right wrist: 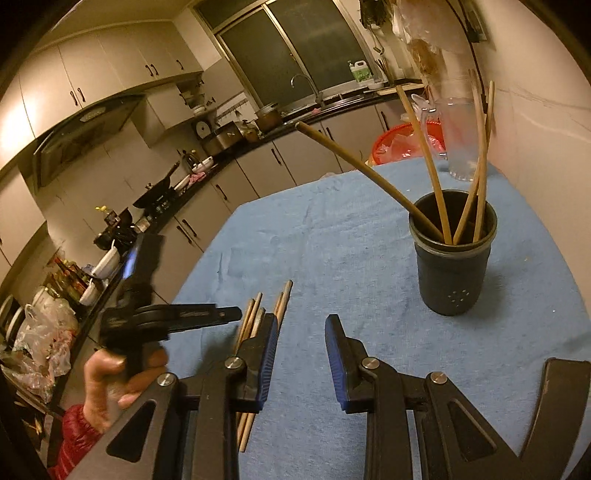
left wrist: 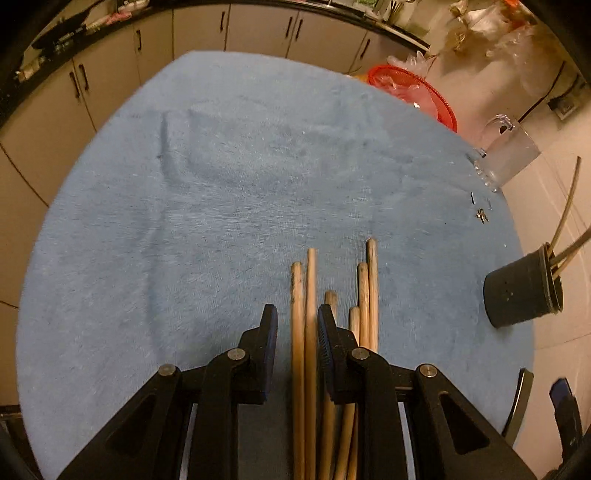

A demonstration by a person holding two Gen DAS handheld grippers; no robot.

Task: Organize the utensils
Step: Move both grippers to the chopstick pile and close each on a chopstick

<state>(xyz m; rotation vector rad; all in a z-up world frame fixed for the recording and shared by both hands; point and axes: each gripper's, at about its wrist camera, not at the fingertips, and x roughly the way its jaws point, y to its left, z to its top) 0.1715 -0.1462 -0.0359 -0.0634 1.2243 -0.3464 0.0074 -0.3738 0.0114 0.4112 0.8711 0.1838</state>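
Several wooden chopsticks [left wrist: 367, 295] lie bunched on the blue cloth [left wrist: 221, 184]. My left gripper [left wrist: 297, 314] is open just above them, with two chopsticks [left wrist: 304, 332] between its jaws, not clamped. The dark grey utensil cup [left wrist: 524, 295] stands at the right and holds several chopsticks. In the right wrist view my right gripper [right wrist: 301, 325] is open and empty over the cloth [right wrist: 332, 240], with the cup [right wrist: 452, 258] ahead to the right and the loose chopsticks [right wrist: 280, 302] ahead to the left. The hand-held left gripper [right wrist: 155, 314] shows at the left.
A clear glass pitcher [left wrist: 506, 151] stands at the table's far right edge, also in the right wrist view [right wrist: 458, 136]. A red basket [left wrist: 413, 92] sits beyond the table. Kitchen cabinets [left wrist: 221, 33] and a cluttered counter [right wrist: 166, 184] surround the table. Small metal bits [left wrist: 480, 214] lie near the pitcher.
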